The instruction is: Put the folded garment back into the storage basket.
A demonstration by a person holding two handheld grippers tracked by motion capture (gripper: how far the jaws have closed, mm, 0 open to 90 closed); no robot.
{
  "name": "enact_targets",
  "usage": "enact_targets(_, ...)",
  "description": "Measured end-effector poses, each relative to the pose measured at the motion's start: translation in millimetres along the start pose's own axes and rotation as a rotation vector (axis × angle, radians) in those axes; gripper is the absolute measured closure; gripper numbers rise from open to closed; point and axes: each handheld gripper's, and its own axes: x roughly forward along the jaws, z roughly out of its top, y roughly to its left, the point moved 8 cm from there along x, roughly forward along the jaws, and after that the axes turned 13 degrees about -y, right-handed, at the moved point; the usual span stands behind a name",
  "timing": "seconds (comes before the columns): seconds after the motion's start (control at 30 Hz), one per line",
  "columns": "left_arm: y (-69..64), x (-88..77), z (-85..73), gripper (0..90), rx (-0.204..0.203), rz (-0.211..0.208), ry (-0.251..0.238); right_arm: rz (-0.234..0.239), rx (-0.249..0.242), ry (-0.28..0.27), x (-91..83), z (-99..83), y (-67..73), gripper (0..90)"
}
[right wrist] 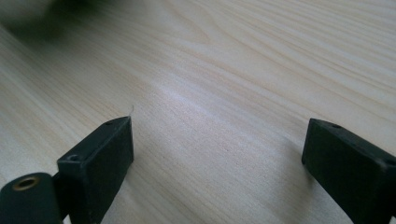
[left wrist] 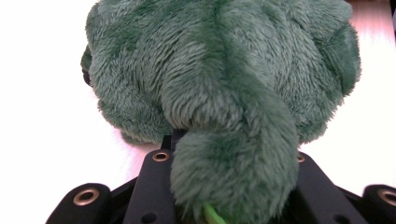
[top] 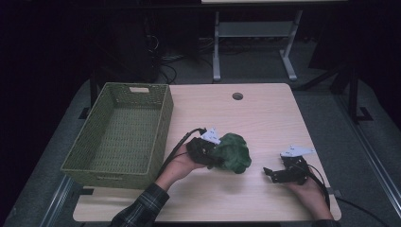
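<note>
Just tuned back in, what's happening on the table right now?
The left gripper is clamped on a green plush toy, with part of the toy squeezed between its jaws, at the middle of the wooden table. The woven green basket stands at the table's left side, with nothing visible inside it. The right gripper rests near the table's right edge with its jaws open and nothing between them.

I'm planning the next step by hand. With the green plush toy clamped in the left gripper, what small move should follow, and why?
Probably carry the green plush toy leftward toward the woven basket. The left gripper is shut on it, the basket sits open just left, and the right gripper rests open on the table.
</note>
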Motion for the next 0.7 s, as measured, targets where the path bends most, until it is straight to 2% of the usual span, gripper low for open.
enact_targets(0.13,3.3,-12.1,7.3,69.6,-0.013,0.018,-0.022,0.000,-0.001,0.001,0.0,0.0,-0.1,8.7)
enact_targets(0.43,12.9,-42.4,23.1,69.6,-0.004,0.059,-0.036,0.000,-0.002,0.000,0.0,0.0,-0.1,8.7)
enact_targets(0.7,24.1,-74.9,31.7,69.5,-0.004,0.112,-0.041,-0.007,0.004,-0.002,-0.2,-0.2,0.3,8.7)
